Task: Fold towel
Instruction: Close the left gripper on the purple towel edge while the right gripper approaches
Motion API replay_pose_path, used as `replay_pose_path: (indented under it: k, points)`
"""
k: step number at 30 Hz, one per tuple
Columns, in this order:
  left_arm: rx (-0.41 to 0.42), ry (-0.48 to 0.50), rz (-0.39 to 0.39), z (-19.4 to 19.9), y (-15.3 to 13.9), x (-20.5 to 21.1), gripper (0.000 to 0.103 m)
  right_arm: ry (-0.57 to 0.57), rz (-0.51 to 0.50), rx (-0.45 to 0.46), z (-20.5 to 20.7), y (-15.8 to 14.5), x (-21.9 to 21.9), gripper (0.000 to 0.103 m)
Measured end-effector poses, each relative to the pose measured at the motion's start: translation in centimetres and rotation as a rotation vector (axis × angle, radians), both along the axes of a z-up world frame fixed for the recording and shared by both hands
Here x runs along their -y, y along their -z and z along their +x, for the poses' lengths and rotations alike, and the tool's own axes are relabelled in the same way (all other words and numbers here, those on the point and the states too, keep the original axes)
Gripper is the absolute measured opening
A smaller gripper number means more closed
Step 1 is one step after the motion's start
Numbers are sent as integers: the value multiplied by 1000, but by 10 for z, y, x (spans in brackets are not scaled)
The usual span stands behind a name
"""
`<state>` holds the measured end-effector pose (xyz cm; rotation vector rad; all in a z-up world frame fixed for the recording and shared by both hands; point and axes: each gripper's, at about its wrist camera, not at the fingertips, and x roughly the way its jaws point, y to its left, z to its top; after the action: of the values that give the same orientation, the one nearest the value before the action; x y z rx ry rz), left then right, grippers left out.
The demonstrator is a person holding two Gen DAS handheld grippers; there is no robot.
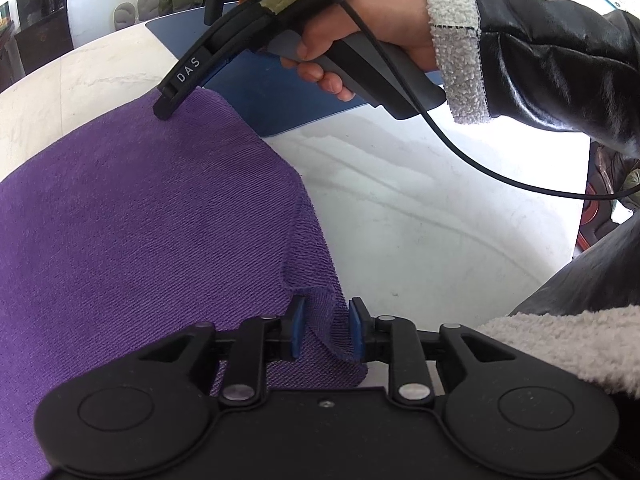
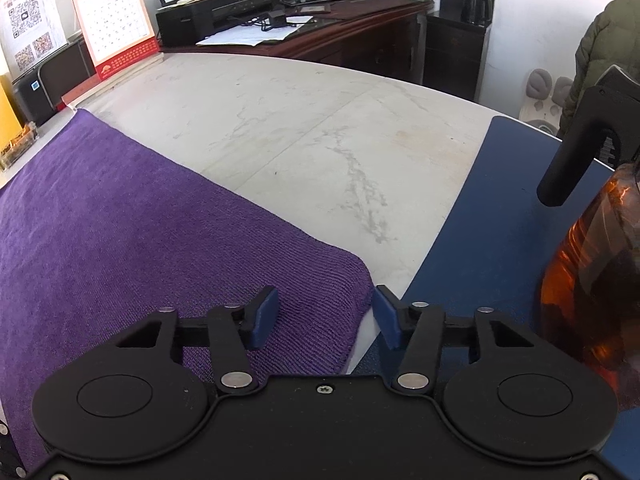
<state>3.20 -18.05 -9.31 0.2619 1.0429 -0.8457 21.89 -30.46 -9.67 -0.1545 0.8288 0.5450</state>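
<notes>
Towel (image 1: 140, 220) corners sit between both our parted jaws, left gripper (image 1: 326, 332) and right gripper (image 2: 326, 316), nothing pinched yet.

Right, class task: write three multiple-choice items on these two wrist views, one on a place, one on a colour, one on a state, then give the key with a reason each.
1. What lies beside the towel's far corner, under the right tongs?
A. a blue mat
B. a red tray
C. a green bowl

2. What colour is the towel?
A. yellow
B. purple
C. white

3. How do the left tongs stand?
A. open, a raised towel corner between the pads
B. shut flat on bare table
C. holding a bottle

Key:
1 A: the blue mat lies right of the right tongs.
2 B: the towel is purple.
3 A: gaps show between the left tongs and the fold.
</notes>
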Motion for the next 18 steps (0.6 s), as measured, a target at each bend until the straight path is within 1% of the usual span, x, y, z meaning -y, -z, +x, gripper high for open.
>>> replay_pose_path:
  k: [1,2,3,5,6,8,10,11,14,16,18]
  points:
    - [3,-1,0,-1,0,0,28,1,4,-2,0,0,0,49]
    - [10,-2,2,-2,-2,2,28,1,5,-1,-1,0,0,44]
    - [12,-5,2,-2,-4,3,28,-1,4,2,-1,0,0,42]
    - [13,-11,0,-2,-9,5,26,-1,6,5,-2,0,1,32]
    - [12,-18,0,-3,-10,3,25,2,8,6,-3,0,1,30]
    - [9,-36,0,-5,-9,-3,16,5,9,7,-4,0,2,21]
    - [0,-54,-4,-4,-9,-6,11,5,13,4,-5,0,2,16]
    - [-8,-65,-9,-4,-9,-9,8,4,15,2,-5,0,3,10]
    - [-10,-80,-20,-5,-11,-12,6,4,34,-6,-6,0,4,9]
    - [-7,-89,-32,-6,-13,-14,5,5,50,-9,-7,0,4,5]
    - [-3,-98,-45,-8,-15,-16,5,9,67,-10,-7,-1,5,5]
